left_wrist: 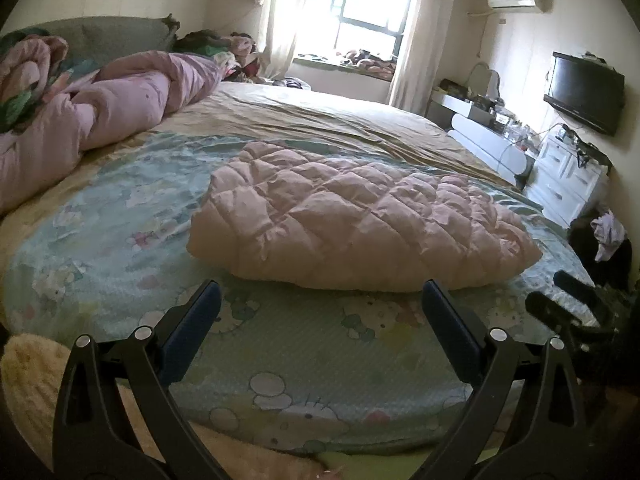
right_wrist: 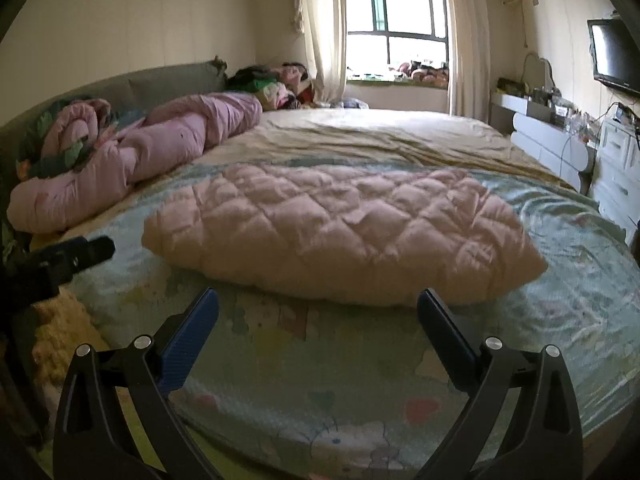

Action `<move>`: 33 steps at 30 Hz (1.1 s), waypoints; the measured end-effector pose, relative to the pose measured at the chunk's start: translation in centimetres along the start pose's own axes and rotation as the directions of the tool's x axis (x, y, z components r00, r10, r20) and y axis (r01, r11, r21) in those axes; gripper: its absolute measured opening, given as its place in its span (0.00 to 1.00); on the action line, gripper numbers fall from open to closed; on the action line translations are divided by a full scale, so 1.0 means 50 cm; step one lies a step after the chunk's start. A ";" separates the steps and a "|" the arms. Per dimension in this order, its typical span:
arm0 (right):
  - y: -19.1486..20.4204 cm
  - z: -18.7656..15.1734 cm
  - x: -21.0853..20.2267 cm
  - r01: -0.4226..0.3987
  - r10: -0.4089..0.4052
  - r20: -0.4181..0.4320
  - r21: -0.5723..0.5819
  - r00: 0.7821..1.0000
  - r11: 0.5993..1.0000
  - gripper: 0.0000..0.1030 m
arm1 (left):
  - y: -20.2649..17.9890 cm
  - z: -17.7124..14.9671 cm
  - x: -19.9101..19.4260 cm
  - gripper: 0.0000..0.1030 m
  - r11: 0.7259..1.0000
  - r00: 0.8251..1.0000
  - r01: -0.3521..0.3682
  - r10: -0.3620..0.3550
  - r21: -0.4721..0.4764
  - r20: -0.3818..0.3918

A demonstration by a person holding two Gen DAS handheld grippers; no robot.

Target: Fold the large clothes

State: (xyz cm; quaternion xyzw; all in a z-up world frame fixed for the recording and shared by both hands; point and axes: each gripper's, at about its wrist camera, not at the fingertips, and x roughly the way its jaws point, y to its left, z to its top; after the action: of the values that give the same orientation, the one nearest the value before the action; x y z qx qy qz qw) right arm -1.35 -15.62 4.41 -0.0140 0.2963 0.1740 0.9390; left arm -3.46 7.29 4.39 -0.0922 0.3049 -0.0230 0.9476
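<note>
Across the near half of the bed (left_wrist: 280, 104), on a pale blue cartoon-print sheet (left_wrist: 120, 240), lies the task's thing: a pink quilted jacket (left_wrist: 360, 224), puffy and diamond-stitched, already gathered into one thick oblong bundle. Its long axis runs left to right across both views, roughly parallel to the near edge of the bed; the left end looks blunter and the right end tapers to a lower, rounded corner. Sleeves, collar and hem cannot be made out, so which way the garment faces is not clear. A rolled pink duvet (left_wrist: 132, 96) sits well apart, along the headboard side.

Both tools hang just short of the bundle's near edge, touching nothing. The left hand-held gripper (left_wrist: 320, 308) has its jaws spread wide and empty, and the right hand-held gripper (right_wrist: 318, 312) is likewise wide apart and holds nothing; each also shows at the margin of the other's view.

Judging from this, the bundle looks close to finished, with perhaps one more fold or a tidy left. To do that well, each tool should take one end of the near edge, biting through all the layers rather than only the slippery outer shell, since trapped air will make the padding spring back. Lifting both ends evenly, carrying the edge over along the short axis, then pressing down to flatten should keep the stack square.
</note>
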 end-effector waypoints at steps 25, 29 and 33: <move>0.012 -0.001 0.012 -0.024 0.024 0.003 0.009 1.000 1.000 0.96 | 0.003 -0.017 0.010 0.91 0.999 0.999 -0.048 0.048 0.002 -0.025; 0.012 -0.001 0.012 -0.025 0.025 0.003 0.011 1.000 1.000 0.96 | 0.007 -0.017 0.008 0.91 0.998 0.998 -0.057 0.057 0.006 -0.021; 0.012 -0.001 0.011 -0.025 0.025 0.001 0.010 1.000 1.000 0.96 | 0.006 -0.015 0.007 0.91 0.998 0.998 -0.058 0.058 0.006 -0.020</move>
State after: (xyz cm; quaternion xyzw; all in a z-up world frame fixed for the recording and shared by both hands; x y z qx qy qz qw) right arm -1.16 -14.89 4.10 -0.0057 0.2967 0.1840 0.9370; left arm -3.63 7.42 3.52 -0.0803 0.3172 0.0026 0.9450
